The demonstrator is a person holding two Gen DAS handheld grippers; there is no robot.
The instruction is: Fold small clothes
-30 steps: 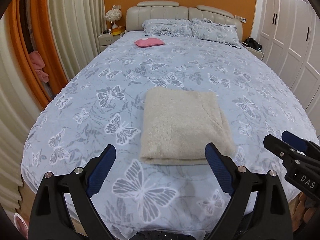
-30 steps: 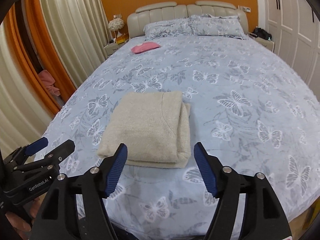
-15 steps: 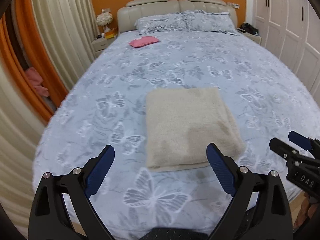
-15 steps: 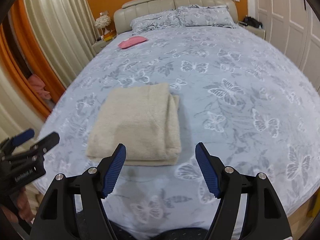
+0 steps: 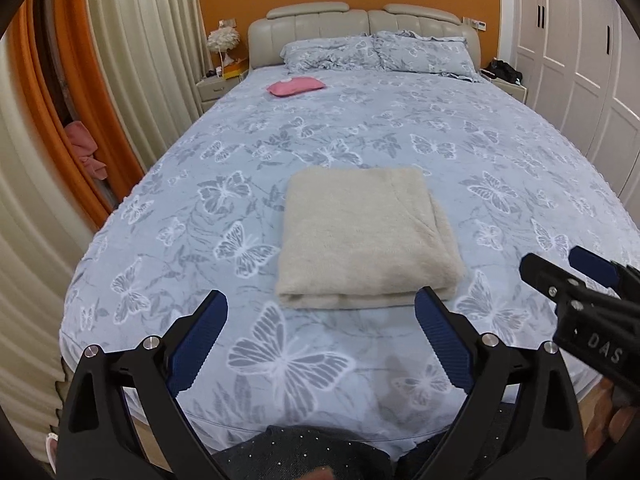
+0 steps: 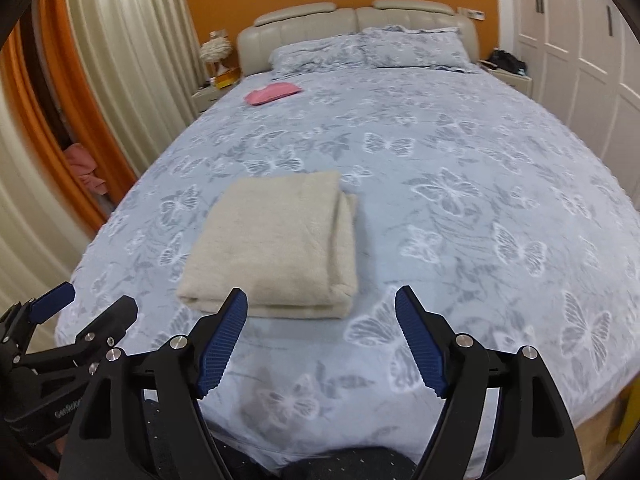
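A beige fuzzy garment [image 5: 366, 236] lies folded into a neat rectangle on the blue butterfly bedspread [image 5: 480, 152], near the foot of the bed. It also shows in the right wrist view [image 6: 280, 244]. My left gripper [image 5: 320, 312] is open and empty, held back from the garment's near edge. My right gripper [image 6: 320, 306] is open and empty, just short of the garment's near right corner. The right gripper shows at the right edge of the left wrist view [image 5: 576, 276], and the left gripper at the lower left of the right wrist view [image 6: 86, 306].
A pink item [image 5: 296, 88] lies far up the bed near two pillows [image 5: 376, 54]. Curtains [image 5: 132, 60] hang on the left, white wardrobe doors [image 5: 580, 52] stand on the right. Nightstands flank the headboard. Dark speckled clothing [image 5: 304, 452] shows at the bottom.
Both grippers have drawn back and risen slightly from the folded garment, staying open. The garment has not moved.
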